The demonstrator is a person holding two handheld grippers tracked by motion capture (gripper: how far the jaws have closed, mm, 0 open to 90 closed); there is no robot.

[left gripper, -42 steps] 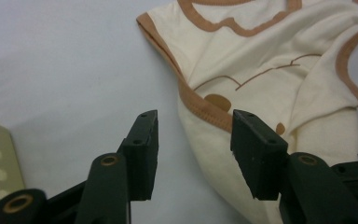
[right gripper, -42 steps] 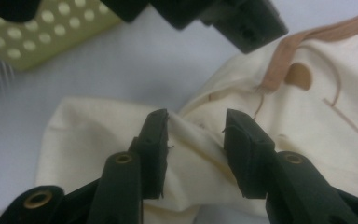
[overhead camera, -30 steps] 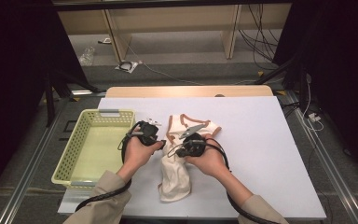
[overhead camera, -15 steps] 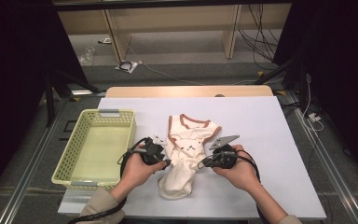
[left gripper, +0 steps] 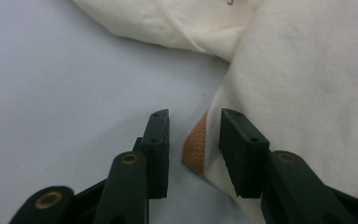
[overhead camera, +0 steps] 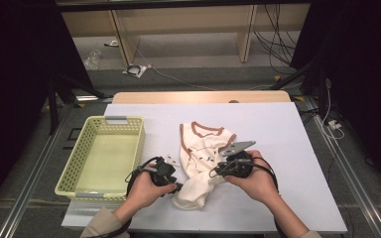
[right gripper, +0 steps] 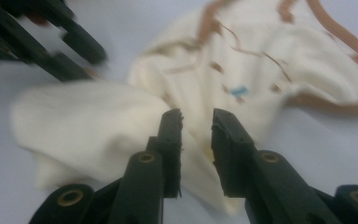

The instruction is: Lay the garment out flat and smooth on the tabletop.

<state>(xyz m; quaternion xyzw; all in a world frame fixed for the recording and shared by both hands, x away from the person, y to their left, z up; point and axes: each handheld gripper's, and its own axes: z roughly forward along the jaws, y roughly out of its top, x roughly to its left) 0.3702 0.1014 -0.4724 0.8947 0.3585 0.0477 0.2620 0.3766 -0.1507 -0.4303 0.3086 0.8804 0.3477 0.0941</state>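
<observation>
The cream shirt (overhead camera: pixel 202 163) with brown trim lies crumpled at the centre of the white table (overhead camera: pixel 287 148) in the high view, its collar toward the top of the frame and a bunched lower part toward the bottom; the yellow basket (overhead camera: pixel 104 153) stands to its left, apart from it. The left gripper (left gripper: pixel 193 133) sits at the lower left edge of the cloth, jaws a little apart with a brown-trimmed corner (left gripper: pixel 196 147) between them, not yet pinched. The right gripper (right gripper: pixel 196 122) rests low over the middle fold, its jaws having just opened, parted with cloth beneath and no grip visible. The step in hand appears to be taking fresh holds for folding or flattening the shirt. To do this well, slide the left jaws further over the trimmed corner before closing, so one layer edge is caught rather than a loose bunch. Place the right gripper on an opposing edge, well clear of the left, and close fully before lifting. Keep both low over the table to avoid dragging the garment.
</observation>
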